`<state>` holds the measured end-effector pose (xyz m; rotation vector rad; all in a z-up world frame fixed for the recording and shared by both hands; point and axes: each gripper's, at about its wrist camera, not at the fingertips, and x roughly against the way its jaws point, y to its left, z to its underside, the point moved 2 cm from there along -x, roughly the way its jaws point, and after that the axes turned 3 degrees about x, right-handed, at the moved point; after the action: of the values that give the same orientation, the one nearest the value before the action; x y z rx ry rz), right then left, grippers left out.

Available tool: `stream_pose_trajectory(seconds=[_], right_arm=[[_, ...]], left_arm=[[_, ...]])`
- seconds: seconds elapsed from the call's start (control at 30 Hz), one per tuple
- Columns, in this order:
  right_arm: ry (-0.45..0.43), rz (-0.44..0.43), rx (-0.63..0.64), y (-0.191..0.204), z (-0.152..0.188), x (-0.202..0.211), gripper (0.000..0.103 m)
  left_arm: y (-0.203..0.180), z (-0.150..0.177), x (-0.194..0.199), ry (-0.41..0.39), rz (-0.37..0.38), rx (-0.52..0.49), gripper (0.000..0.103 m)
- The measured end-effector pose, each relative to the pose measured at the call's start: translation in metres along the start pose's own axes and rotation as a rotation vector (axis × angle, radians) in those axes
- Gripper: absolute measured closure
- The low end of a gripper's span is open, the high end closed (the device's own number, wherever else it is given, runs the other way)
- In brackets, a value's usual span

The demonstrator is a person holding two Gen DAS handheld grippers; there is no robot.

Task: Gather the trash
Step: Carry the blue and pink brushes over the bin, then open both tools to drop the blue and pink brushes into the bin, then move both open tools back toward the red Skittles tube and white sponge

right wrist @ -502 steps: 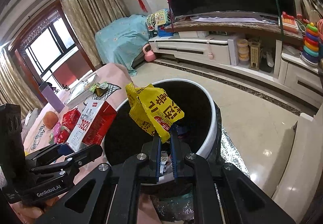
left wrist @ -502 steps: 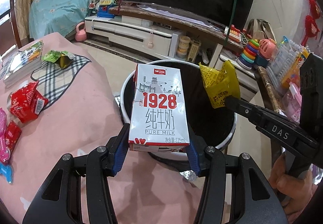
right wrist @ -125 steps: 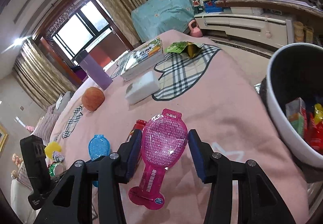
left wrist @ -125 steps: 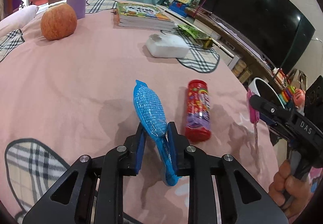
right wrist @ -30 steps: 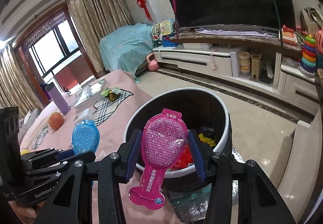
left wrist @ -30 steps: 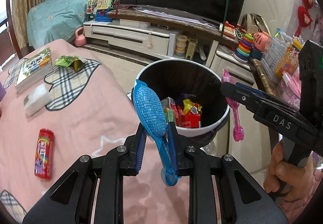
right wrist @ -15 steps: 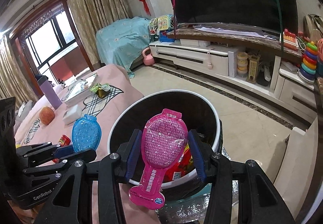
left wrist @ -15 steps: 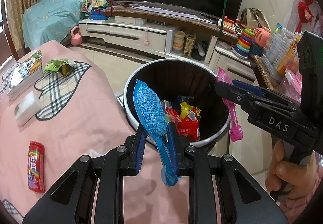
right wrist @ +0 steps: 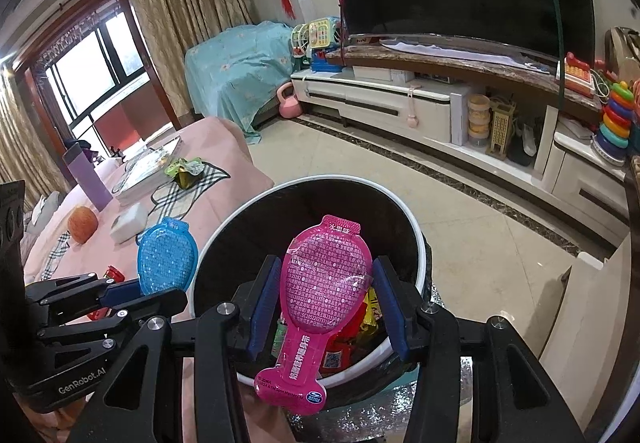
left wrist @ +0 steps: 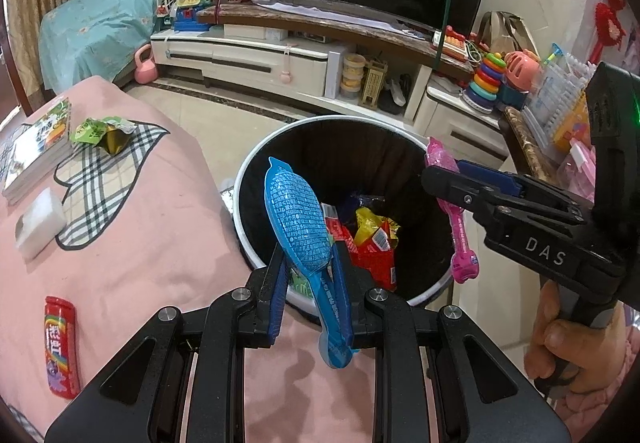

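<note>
My left gripper is shut on a blue paddle-shaped packet, held upright just at the near left rim of the black trash bin. My right gripper is shut on a matching pink packet, gripped across its wide head above the near side of the bin. In the left wrist view the right gripper and pink packet hang by the bin's right rim. The right wrist view shows the left gripper and blue packet left of the bin. Red and yellow wrappers lie inside.
On the pink tablecloth lie a red candy tube, a white block, a green wrapper and books. An apple and purple bottle stand farther back. A TV cabinet and toys sit beyond the bin.
Both grippers have moved closer to the bin with their packets still held. The bin now looks larger and nearer in both views, and less of the table shows.
</note>
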<state>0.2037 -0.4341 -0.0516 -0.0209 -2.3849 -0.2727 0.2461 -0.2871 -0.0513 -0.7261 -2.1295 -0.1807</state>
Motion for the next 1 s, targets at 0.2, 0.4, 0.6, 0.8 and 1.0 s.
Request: stream_pose_trajectory(seconds=[0.2, 0.4, 0.6, 0.8, 1.0], right_arm=[[0.008, 0.0, -0.001, -0.002, -0.003, -0.004, 0.055], [0.022, 0.002, -0.007, -0.004, -0.007, -0.013, 0.052], [0.018, -0.01, -0.037, -0.008, -0.006, -0.011, 0.038], [0.0, -0.03, -0.068, -0.005, -0.003, -0.003, 0.026], [-0.033, -0.074, -0.098, 0.009, 0.003, 0.01, 0.013]], left_arm=[[0.001, -0.003, -0.01, 0.024, 0.006, 0.007, 0.083], [0.002, -0.006, -0.014, 0.035, 0.008, 0.016, 0.071], [0.011, -0.003, -0.008, 0.016, -0.003, 0.043, 0.048], [0.026, 0.012, 0.006, 0.003, -0.015, 0.079, 0.045], [0.051, 0.039, 0.021, -0.006, -0.048, 0.129, 0.042]])
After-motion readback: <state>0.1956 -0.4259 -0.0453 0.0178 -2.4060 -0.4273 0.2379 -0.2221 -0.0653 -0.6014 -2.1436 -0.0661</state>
